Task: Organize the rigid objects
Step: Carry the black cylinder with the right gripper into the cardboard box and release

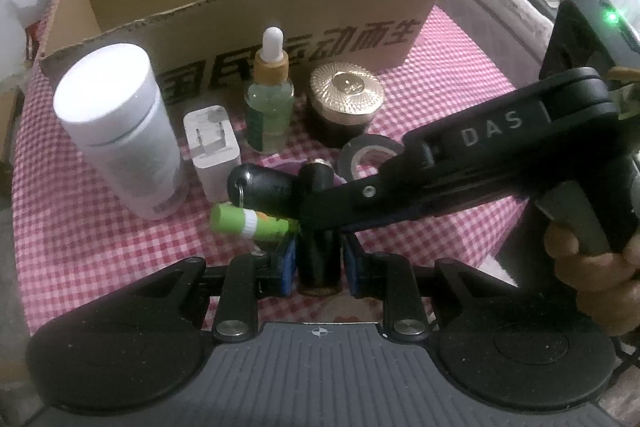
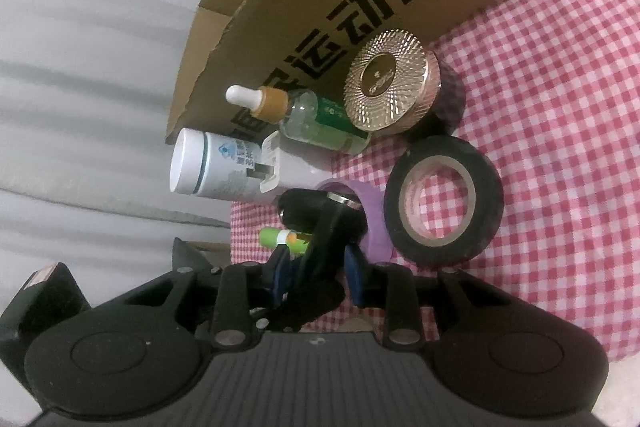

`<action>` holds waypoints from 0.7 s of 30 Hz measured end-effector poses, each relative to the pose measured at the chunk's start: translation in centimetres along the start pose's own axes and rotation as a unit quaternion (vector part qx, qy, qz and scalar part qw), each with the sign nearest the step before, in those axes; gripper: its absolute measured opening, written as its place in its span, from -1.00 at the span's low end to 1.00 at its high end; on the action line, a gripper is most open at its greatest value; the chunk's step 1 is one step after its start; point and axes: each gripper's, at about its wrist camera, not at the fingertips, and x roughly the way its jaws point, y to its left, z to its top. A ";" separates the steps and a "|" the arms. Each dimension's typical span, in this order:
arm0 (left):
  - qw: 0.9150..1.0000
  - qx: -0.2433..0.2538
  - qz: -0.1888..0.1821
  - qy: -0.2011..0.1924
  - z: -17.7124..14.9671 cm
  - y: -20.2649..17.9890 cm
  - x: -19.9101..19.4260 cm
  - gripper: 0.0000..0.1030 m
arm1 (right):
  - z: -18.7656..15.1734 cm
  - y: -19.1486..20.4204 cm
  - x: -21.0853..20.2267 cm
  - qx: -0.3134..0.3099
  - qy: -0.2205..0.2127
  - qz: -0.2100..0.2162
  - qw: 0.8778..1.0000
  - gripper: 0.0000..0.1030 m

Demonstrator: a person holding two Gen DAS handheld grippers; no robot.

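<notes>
On the pink-checked worktop [image 1: 100, 247] the odds and ends stood bunched just in front of the open cardboard box [image 1: 248, 15], which sat along the far edge. The left tongs [image 1: 320, 259] were drawn nearly shut, blue pads pressed on either side of a black cylinder [image 1: 318, 187] that lay nearest the near edge with its metal-ringed end pointing at the box. The right tongs [image 2: 318, 267] had reached across from the right edge, equally narrow, and looked to be pinching a black oval piece [image 1: 260, 187] with a small split ring at its tip. I could not tell whether that piece and the cylinder were one article or two. Touching them lay a green stick [image 1: 248, 223], with a purple ring [image 2: 374, 223] just behind. To my eye the cylinder was hard, smooth and fairly light: it should not give under the pads, but a round, glossy body could roll or slide out, so a hold across its middle seemed safest. The oval piece looked just as slick and would want gripping across its flat faces. Further back stood a white bottle [image 1: 120, 131], a white charger [image 1: 214, 151], a glass dropper bottle [image 1: 270, 107] that looked breakable and tippy, a gold-lidded jar [image 1: 346, 99] and a roll of black tape [image 1: 368, 155].
</notes>
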 end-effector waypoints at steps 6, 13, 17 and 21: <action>1.000 0.000 -0.001 -0.009 0.0 -0.5 -0.3 -0.58 | -0.5 -0.4 0.7 0.011 -0.006 0.009 1.000 -0.49; 0.999 0.011 0.002 -0.045 -0.7 -1.2 -3.0 -0.59 | -1.9 0.6 -1.1 -0.013 -0.031 0.019 0.999 -0.49; 0.996 0.015 0.015 -0.088 -0.1 -1.6 -6.2 -0.58 | -2.7 3.4 -2.9 -0.066 -0.060 0.021 0.996 -0.50; 0.989 0.016 0.039 -0.139 1.5 -1.4 -9.8 -0.58 | -1.9 7.6 -4.7 -0.135 -0.088 0.035 0.986 -0.50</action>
